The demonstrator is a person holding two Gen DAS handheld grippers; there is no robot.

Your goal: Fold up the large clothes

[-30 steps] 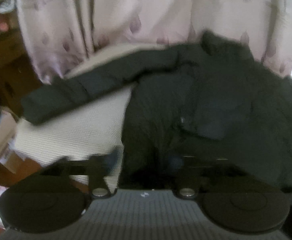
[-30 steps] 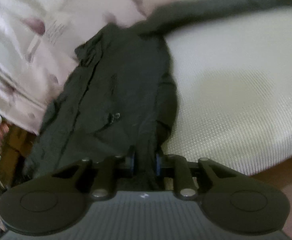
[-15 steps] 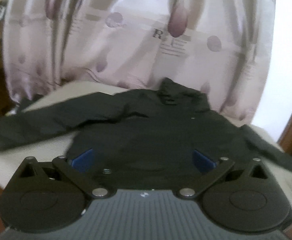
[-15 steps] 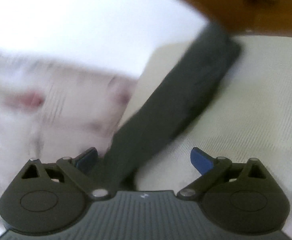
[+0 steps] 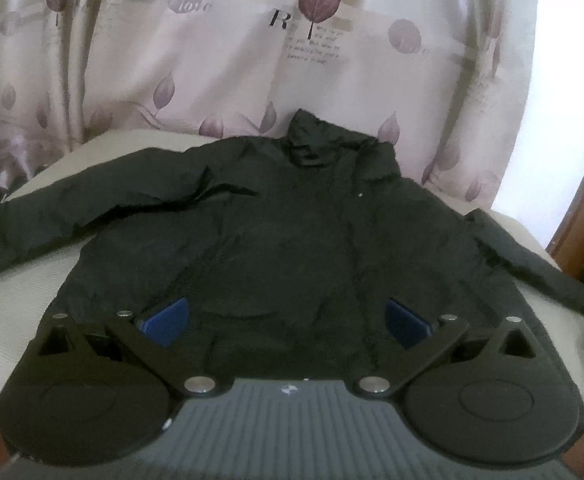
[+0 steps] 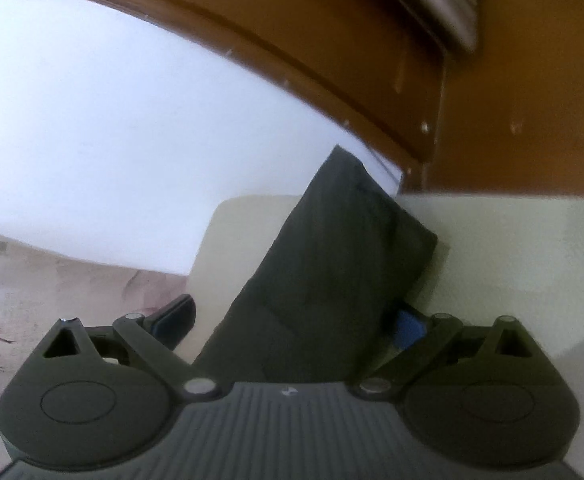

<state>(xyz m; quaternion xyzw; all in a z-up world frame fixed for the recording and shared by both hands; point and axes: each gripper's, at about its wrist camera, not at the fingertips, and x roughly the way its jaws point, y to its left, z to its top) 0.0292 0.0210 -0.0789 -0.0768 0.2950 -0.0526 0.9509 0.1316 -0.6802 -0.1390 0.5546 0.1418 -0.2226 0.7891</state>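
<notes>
Dark jacket (image 5: 276,240) lies flat, centre frame, on cream mattress (image 5: 16,300), sleeves out. Left gripper (image 5: 288,320) wide, empty. Right gripper (image 6: 292,324) just opened wide, sleeve (image 6: 331,272) loose between jaws. Soft, light, likely slippery; take cuffs.

A leaf-print curtain (image 5: 212,60) hangs behind the cream mattress (image 5: 16,300), beside brown wooden trim (image 6: 331,60).

A home bedroom — a leaf-printed curtain (image 5: 252,60) hangs behind a cream mattress (image 5: 20,300), with brown wooden furniture (image 6: 511,100) at the right.
</notes>
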